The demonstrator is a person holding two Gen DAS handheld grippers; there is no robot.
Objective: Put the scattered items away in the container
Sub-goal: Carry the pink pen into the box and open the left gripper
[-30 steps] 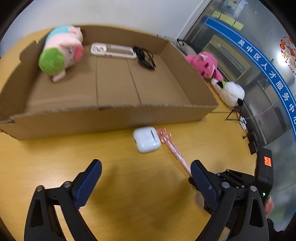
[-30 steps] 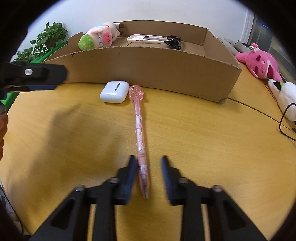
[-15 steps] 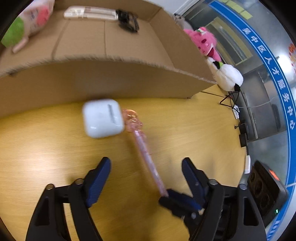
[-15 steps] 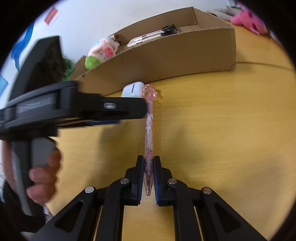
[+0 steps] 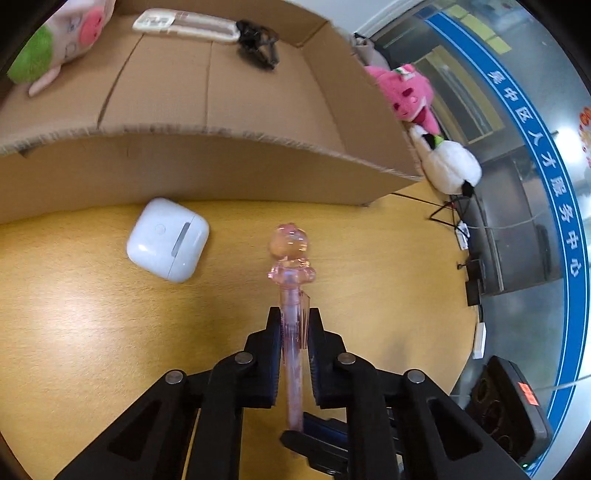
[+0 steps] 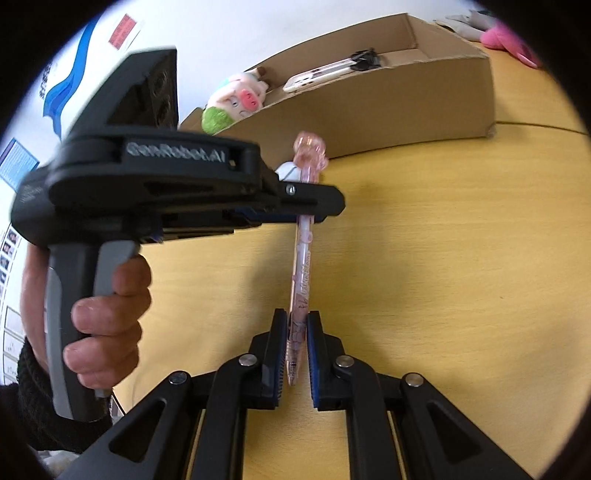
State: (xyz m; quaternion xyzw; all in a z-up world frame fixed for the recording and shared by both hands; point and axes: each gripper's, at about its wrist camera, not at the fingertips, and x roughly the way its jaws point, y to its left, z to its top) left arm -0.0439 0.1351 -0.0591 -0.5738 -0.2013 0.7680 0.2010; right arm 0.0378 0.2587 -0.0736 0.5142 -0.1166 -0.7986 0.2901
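A pink pen [image 5: 291, 280] with a figure-shaped cap is held above the yellow table by both grippers. My left gripper [image 5: 294, 321] is shut on its upper barrel, just below the cap. My right gripper [image 6: 296, 332] is shut on its lower end [image 6: 301, 295] near the tip. A white earbud case [image 5: 168, 238] lies on the table left of the pen, close to the front wall of the cardboard box [image 5: 221, 162]. In the right wrist view the left gripper [image 6: 314, 214] crosses the pen from the left.
The box holds a pig plush [image 5: 55, 40], a phone case [image 5: 184, 24] and a black clip [image 5: 258, 37]. Pink [image 5: 406, 92] and white [image 5: 447, 162] plush toys lie right of the box. The table edge runs down the right side.
The right gripper shut on the pen's tip end and lifted it. The left gripper moved in from the left, then shut on the pen below its cap.
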